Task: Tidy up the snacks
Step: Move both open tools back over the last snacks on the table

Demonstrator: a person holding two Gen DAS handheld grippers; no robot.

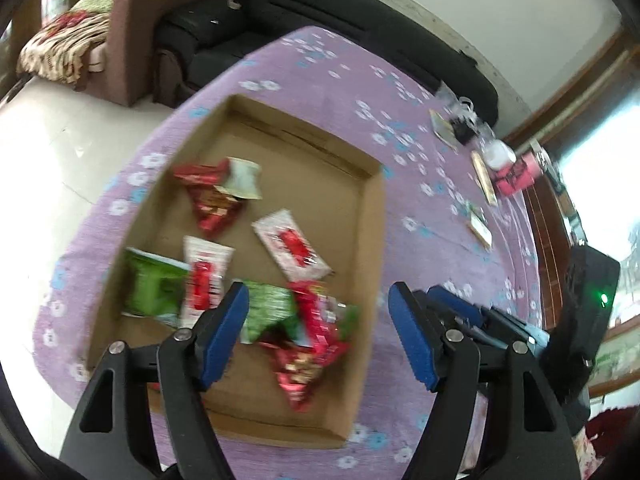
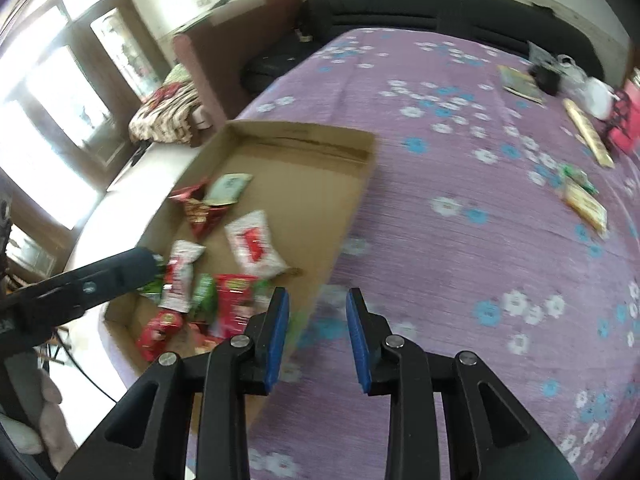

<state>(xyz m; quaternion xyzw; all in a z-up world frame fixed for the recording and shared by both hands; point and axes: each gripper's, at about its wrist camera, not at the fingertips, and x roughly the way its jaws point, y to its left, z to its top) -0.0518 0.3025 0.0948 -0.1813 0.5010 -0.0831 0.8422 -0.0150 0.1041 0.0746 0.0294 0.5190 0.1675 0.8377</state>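
A shallow cardboard box lies on the purple flowered tablecloth. Inside it are several snack packets: a red triangular one, two white ones with red print, a green one, and a red and green heap at the near end. My left gripper hangs open above that heap, its pads touching nothing. My right gripper is open with a narrow gap over the box's near right wall, nothing between its fingers. In the right wrist view the left gripper's finger reaches over the box.
More flat packets lie on the cloth at the right: a yellow one, a long one, a pink bag and a white bag. A black sofa runs behind the table; floor lies left of the box.
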